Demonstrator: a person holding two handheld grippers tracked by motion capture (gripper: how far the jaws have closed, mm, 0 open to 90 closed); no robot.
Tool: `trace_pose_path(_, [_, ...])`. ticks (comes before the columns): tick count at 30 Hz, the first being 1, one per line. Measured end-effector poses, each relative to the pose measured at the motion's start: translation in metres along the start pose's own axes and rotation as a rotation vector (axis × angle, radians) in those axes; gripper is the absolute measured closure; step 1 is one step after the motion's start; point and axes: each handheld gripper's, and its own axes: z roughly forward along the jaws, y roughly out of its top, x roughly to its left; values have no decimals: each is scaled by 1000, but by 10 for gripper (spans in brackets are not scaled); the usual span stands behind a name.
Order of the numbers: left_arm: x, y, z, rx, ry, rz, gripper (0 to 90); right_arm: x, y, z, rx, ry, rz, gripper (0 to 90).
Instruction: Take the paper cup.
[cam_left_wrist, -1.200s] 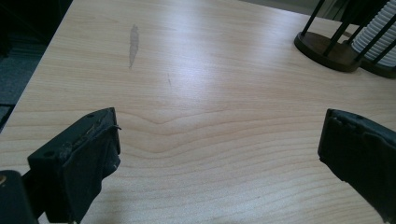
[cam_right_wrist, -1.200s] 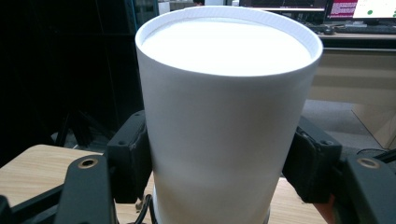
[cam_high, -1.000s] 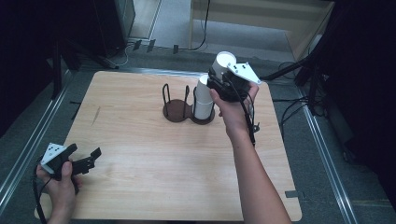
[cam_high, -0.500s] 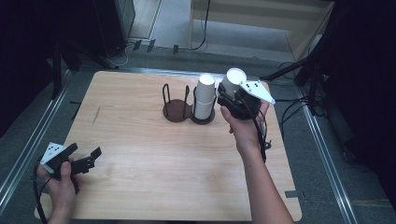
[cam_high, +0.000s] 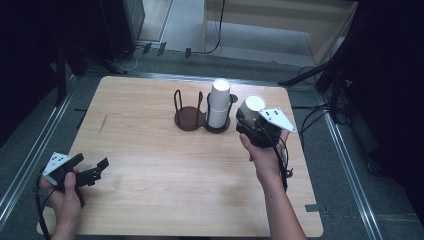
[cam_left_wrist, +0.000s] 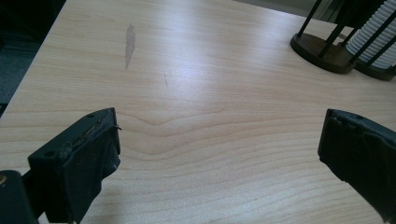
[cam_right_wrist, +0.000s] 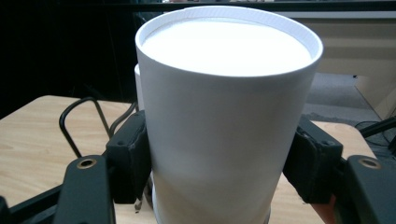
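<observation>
Carrying a white paper cup (cam_right_wrist: 224, 121), upside down, just right of the wire cup holder (cam_high: 202, 112) above the worktop (cam_high: 165, 190).
Light and easily crushed, it is clamped at mid-wall by the right gripper (cam_high: 250, 122); the left gripper (cam_high: 92, 172) is held wide open, empty.

A lab or recording studio rather than a home. A bare wooden table (cam_high: 165, 200) sits on a metal-railed frame (cam_high: 350, 165) over grey carpet (cam_high: 240, 35). Black cables (cam_high: 320, 117) trail across the floor, dark stands (cam_high: 62, 70) flank the table, and a plain wooden bench (cam_high: 280, 15) stands behind.
</observation>
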Motion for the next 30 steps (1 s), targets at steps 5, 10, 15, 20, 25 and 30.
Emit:
trace_pose_path(5, [0, 0, 0, 0, -1, -1, 0, -1, -13, -4, 13, 7, 12, 321])
trace_pose_path(10, [0, 0, 0, 2, -3, 2, 0, 0, -24, -10, 20, 28, 22, 323])
trace_pose_path(15, [-1, 0, 0, 1, 1, 4, 0, -2, -37, -15, 30, 26, 31, 324])
trace_pose_path(20, [-1, 0, 0, 3, 6, 9, 0, -5, -55, -19, 47, 20, 30, 325])
trace_pose_path(25, [-2, 0, -1, -9, 10, 20, 0, -11, -73, -22, 74, 7, 29, 325])
trace_pose_path(30, [-3, 0, -1, -9, 10, 32, 0, -13, -83, -23, 87, -2, 8, 325])
